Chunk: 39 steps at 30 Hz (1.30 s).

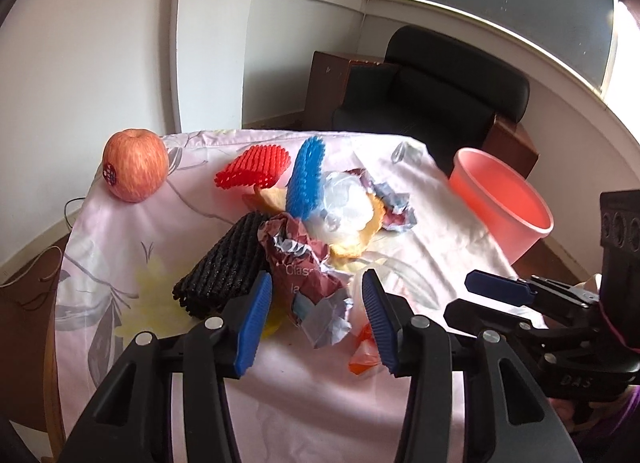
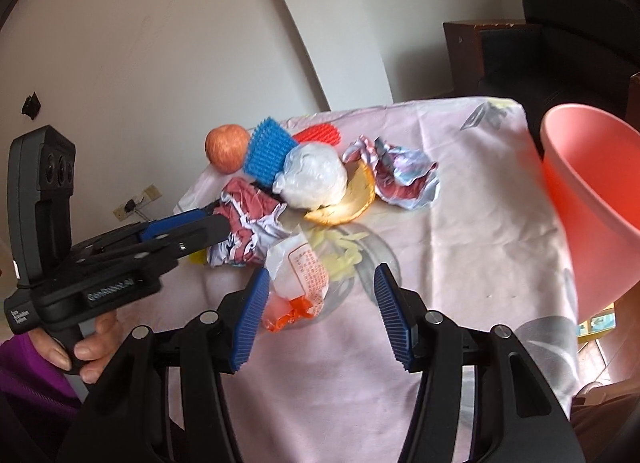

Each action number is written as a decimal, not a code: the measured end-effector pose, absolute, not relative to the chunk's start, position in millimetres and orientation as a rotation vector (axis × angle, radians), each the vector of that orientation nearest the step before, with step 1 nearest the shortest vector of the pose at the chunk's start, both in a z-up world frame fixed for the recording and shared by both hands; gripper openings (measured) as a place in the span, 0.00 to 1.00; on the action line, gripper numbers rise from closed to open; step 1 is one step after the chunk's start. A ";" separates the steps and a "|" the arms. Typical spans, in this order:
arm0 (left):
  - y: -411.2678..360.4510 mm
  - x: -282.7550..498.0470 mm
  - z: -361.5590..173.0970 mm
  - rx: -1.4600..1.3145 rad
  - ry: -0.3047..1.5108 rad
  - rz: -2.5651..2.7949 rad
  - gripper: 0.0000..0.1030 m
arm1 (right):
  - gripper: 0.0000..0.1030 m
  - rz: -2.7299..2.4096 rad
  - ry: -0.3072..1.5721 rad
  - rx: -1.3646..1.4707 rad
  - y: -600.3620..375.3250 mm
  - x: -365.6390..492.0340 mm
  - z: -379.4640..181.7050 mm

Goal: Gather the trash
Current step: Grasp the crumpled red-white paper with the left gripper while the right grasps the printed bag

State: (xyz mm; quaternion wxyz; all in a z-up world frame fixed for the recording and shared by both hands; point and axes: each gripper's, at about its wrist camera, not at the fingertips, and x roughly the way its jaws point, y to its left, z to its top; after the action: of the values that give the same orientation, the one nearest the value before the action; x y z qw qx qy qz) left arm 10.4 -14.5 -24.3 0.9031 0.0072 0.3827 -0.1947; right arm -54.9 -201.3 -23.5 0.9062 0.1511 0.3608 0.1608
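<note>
A trash pile lies on the pink floral tablecloth (image 1: 312, 403): a crumpled maroon wrapper (image 1: 304, 267) (image 2: 248, 219), a black foam net (image 1: 224, 267), a blue foam net (image 1: 306, 179) (image 2: 266, 155), a red foam net (image 1: 254, 167), a white plastic bag (image 1: 348, 207) (image 2: 314, 177), peel (image 2: 352, 203), another crumpled wrapper (image 2: 404, 179) and a clear orange-printed packet (image 2: 298, 283) (image 1: 364, 355). My left gripper (image 1: 316, 319) is open, its jaws on either side of the maroon wrapper. My right gripper (image 2: 320, 315) is open over the packet.
A pink bin (image 1: 504, 203) (image 2: 600, 199) stands at the table's right edge. An apple (image 1: 134, 165) (image 2: 226, 153) sits at the far left corner. A black armchair (image 1: 432, 95) stands behind the table.
</note>
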 end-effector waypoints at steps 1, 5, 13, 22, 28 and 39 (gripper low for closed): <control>-14.6 11.8 -26.6 0.018 0.795 -0.399 0.43 | 0.54 0.334 0.750 0.311 -200.6 -52.5 -24.3; -11.4 16.3 -35.5 0.009 0.823 -0.407 0.26 | 0.54 0.347 0.774 0.316 -197.2 -47.2 -29.3; -4.4 11.1 -29.3 0.001 0.784 -0.435 0.25 | 0.54 0.386 0.843 0.355 -188.3 -32.2 -41.3; 5.8 4.4 -28.8 -0.020 0.785 -0.445 0.25 | 0.54 0.433 0.876 0.340 -168.7 -22.6 -45.7; 11.0 -2.0 -25.1 -0.027 0.774 -0.443 0.25 | 0.43 0.457 0.875 0.345 -165.6 -22.9 -48.1; 8.7 -16.0 -6.6 -0.026 0.721 -0.479 0.25 | 0.42 0.394 0.773 0.353 -197.9 -44.2 -32.3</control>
State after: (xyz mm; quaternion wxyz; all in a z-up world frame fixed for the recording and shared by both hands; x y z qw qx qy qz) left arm -16.0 8.7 -6.6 0.9078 -0.0126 0.3491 -0.2321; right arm -44.2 -197.9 -32.3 0.8922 0.1702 0.3727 0.1899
